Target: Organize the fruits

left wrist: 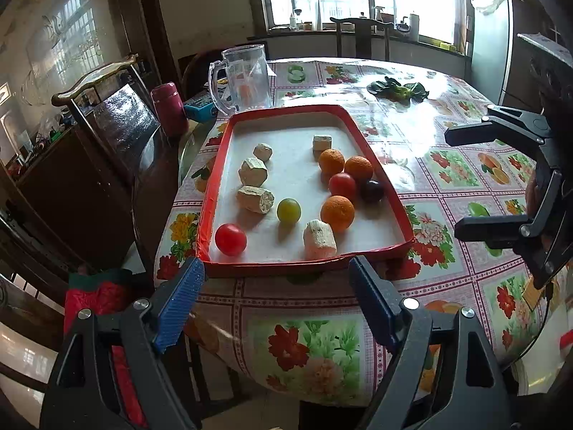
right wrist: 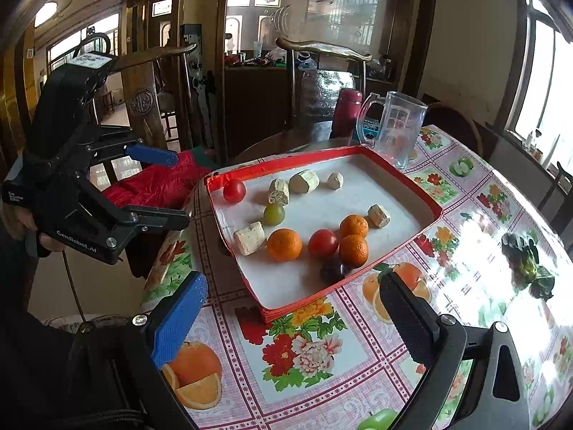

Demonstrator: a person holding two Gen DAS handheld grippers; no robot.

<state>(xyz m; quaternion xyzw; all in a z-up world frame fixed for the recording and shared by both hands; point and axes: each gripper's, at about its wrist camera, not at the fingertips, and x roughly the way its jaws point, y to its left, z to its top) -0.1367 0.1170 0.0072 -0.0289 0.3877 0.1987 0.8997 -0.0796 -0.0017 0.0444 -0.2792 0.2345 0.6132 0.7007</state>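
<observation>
Red-rimmed tray (left wrist: pixel 372 165), white inside, flat on the table. Inside: three oranges (left wrist: pixel 337 213), two red tomatoes (left wrist: pixel 231 239), one yellow-green fruit (left wrist: pixel 288 210), one dark plum (left wrist: pixel 371 190). Oranges, one tomato and plum clustered toward right rim; second tomato alone at near left corner. Five pale sugarcane chunks (left wrist: pixel 255 199) scattered, mostly left.

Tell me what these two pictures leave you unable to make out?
- Dark purple round fruit: right wrist view, lower part hidden by the red cardboard tray's rim.
- Blue box: left wrist view, mostly hidden behind the clear plastic jug.
- Bottles on the windowsill: left wrist view, too small and backlit.
</observation>
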